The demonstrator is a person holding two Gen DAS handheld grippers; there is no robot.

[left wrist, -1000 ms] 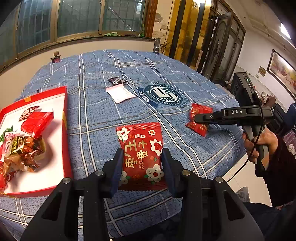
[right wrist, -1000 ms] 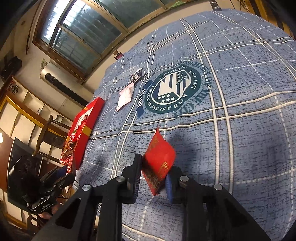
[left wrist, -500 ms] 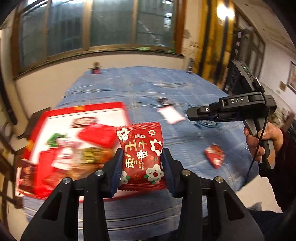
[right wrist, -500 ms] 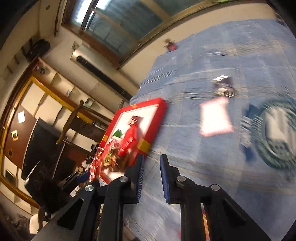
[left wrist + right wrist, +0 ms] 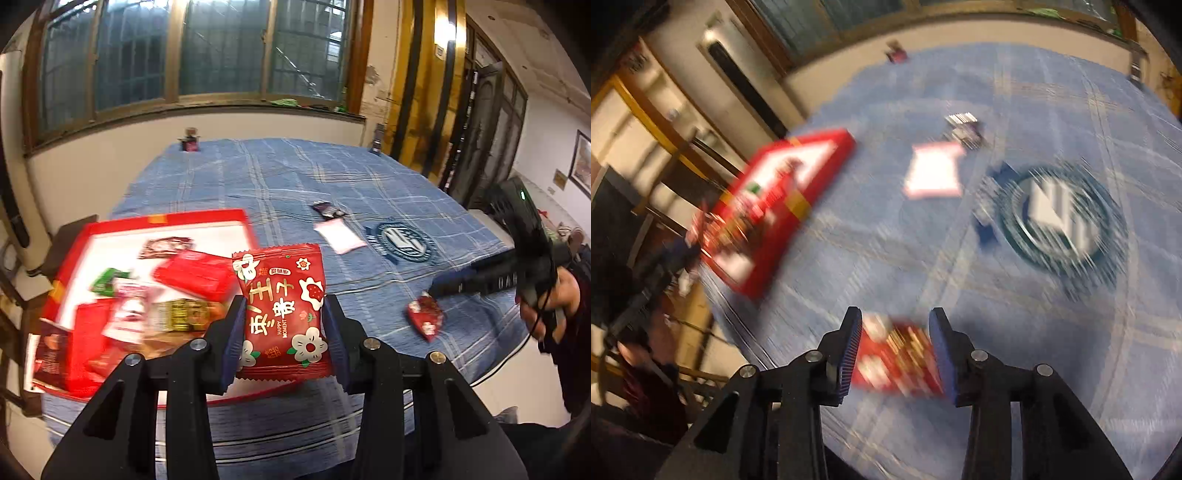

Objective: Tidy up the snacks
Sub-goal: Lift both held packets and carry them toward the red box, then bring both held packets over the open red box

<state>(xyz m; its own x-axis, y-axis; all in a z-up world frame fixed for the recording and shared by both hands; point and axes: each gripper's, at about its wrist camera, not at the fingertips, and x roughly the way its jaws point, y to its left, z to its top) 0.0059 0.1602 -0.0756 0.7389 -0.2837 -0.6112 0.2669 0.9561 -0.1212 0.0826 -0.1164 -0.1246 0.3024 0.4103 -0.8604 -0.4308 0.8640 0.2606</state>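
My left gripper [image 5: 284, 336] is shut on a red flowered snack packet [image 5: 282, 310] and holds it above the near right edge of the red tray [image 5: 162, 218], which holds several snacks. My right gripper [image 5: 895, 349] is open, its jaws either side of a small red snack packet [image 5: 897, 363] lying on the blue cloth; the view is blurred. That packet [image 5: 424, 317] and the right gripper [image 5: 461, 284] also show at the right of the left wrist view. The tray [image 5: 827, 166] shows at the left of the right wrist view.
A pink packet [image 5: 340, 236] and a dark packet [image 5: 328, 208] lie mid-table beside a round blue emblem [image 5: 402, 240] on the checked cloth. A small jar [image 5: 190, 140] stands at the far edge. The table's near edge is close.
My left gripper has carried the flowered packet from over the cloth to the tray. My right gripper let go of the small red packet, swung away, then came back open around it.
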